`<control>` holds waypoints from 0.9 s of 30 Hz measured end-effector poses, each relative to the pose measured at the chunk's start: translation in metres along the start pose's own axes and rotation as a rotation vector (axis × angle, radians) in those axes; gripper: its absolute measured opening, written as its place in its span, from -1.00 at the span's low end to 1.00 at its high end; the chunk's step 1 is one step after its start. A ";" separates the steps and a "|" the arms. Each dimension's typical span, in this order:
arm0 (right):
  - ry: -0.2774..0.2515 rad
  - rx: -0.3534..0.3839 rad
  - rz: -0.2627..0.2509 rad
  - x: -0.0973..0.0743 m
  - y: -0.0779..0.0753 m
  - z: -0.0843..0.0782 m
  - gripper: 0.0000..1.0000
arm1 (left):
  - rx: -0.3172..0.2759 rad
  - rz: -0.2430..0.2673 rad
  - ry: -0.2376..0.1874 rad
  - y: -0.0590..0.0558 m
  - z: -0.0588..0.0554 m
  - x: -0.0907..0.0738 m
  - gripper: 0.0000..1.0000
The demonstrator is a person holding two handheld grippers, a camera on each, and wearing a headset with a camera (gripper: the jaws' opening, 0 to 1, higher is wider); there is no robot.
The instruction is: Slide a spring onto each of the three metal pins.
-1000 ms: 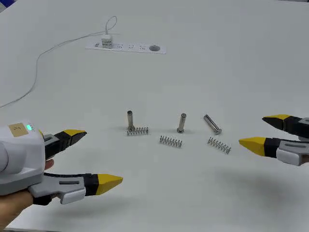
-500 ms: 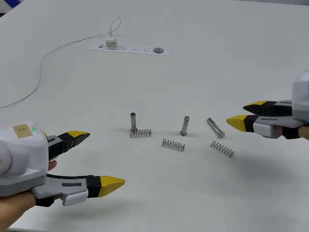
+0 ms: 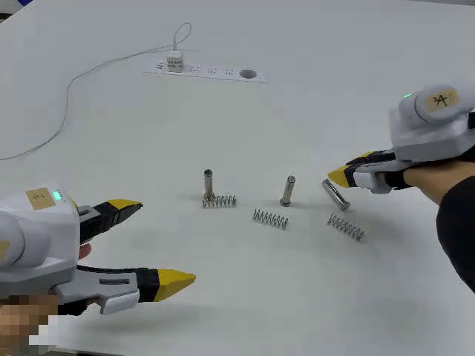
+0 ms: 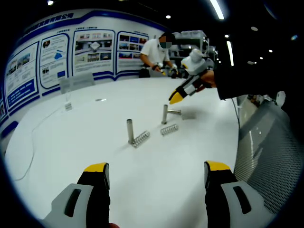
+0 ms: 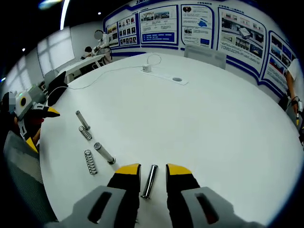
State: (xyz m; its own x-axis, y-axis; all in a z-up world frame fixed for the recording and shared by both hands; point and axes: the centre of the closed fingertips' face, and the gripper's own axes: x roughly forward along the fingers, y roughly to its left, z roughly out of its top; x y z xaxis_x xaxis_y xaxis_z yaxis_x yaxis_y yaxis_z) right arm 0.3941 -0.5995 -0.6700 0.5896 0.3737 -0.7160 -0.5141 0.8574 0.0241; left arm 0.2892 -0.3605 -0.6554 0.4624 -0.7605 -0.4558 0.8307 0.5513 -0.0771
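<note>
At the lower left, the left gripper (image 3: 165, 241) hovers over the desk (image 3: 349, 81) with its jaws spread wide and nothing between them, well apart from the parts. To its right the left pin (image 3: 208, 183) stands upright, with a spring (image 3: 221, 201) lying just beside its base. Next comes the middle pin (image 3: 288, 190), also upright, with the second spring (image 3: 270, 218) lying near it in front. Furthest right, the third pin (image 3: 336, 194) lies flat on its side with the third spring (image 3: 345, 227) near it, and the right gripper (image 3: 335, 178) is low over this pin. In the right gripper view the jaws stand narrowly open on either side of the shaft, a slim gap showing on each side, so nothing is clamped yet. The step in hand looks to be picking up this fallen pin. To do it well, close squarely across the shaft near its middle so it cannot pivot, and keep the tips low to the desk so the round pin does not roll out. Leave one end well exposed, so that the left gripper can bring the nearby spring to it.
</note>
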 end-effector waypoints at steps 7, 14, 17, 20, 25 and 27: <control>0.098 0.005 -0.043 0.016 0.000 -0.010 -0.68 | -0.003 0.003 0.000 0.000 -0.002 -0.001 0.66; 0.165 0.024 -0.072 0.024 0.000 -0.018 -0.75 | -0.009 0.006 -0.001 0.000 -0.003 -0.002 0.65; 0.177 0.040 -0.074 0.025 -0.001 -0.020 -0.78 | -0.010 0.006 -0.002 0.000 -0.003 -0.002 0.65; 0.189 0.058 -0.078 0.027 -0.002 -0.022 -0.79 | -0.012 0.007 -0.003 0.001 -0.003 -0.002 0.65; 0.207 0.061 -0.080 0.029 -0.003 -0.021 -0.79 | -0.013 0.009 -0.004 0.001 -0.003 -0.003 0.65; 0.220 0.060 -0.079 0.029 -0.003 -0.020 -0.79 | -0.013 0.009 -0.003 0.001 -0.003 -0.003 0.65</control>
State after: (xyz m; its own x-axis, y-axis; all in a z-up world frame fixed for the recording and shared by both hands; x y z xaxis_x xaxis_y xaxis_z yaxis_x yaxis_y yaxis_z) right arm 0.4001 -0.5982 -0.7051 0.4736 0.2239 -0.8518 -0.4300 0.9028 -0.0018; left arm 0.2881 -0.3566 -0.6574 0.4709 -0.7567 -0.4536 0.8224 0.5626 -0.0847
